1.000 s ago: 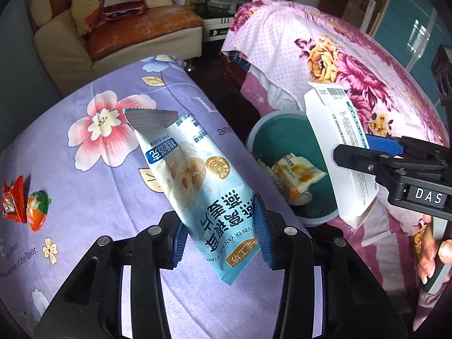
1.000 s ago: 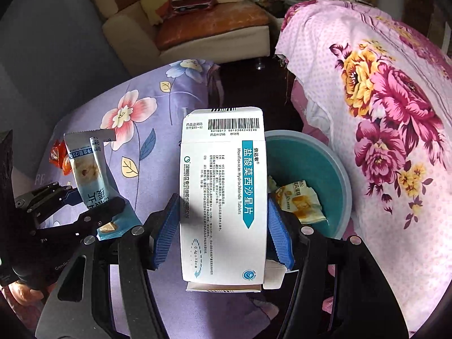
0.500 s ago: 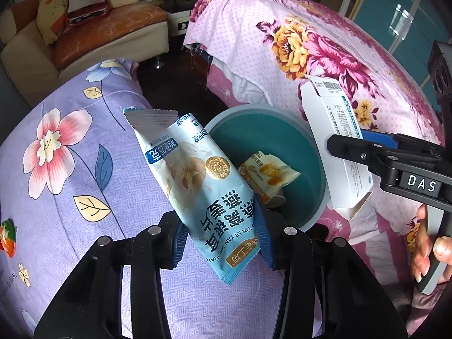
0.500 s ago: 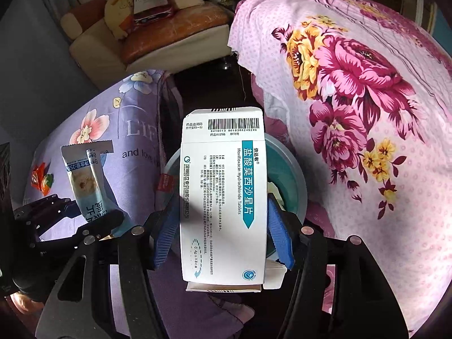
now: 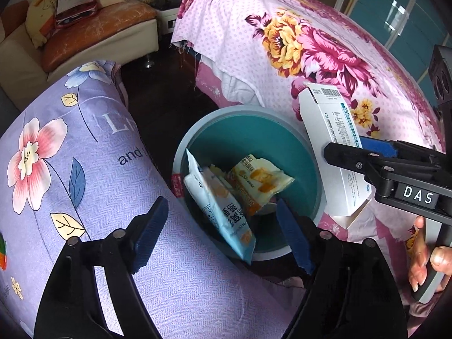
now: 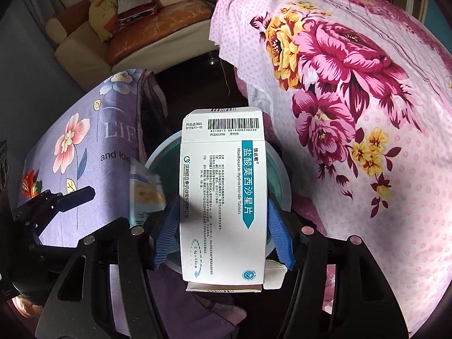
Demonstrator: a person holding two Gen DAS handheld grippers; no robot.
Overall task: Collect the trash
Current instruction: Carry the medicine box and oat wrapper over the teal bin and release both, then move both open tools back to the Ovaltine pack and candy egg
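Left claw [image 5: 223, 223] opening above round teal plastic bin [image 5: 308, 155], light-blue foil snack wrapper [image 5: 220, 206] dropping in beside orange wrapper [image 5: 260, 180]. Right claw [image 6: 223, 228] pinching white cardboard medicine box [image 6: 223, 197] over bin, probably next.

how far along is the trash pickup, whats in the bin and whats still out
Done: the blue snack packet and an orange wrapper are in the teal bin; the left gripper is opening, empty. In hand: the right gripper holds the medicine box. Left: candy wrappers on the purple cloth.
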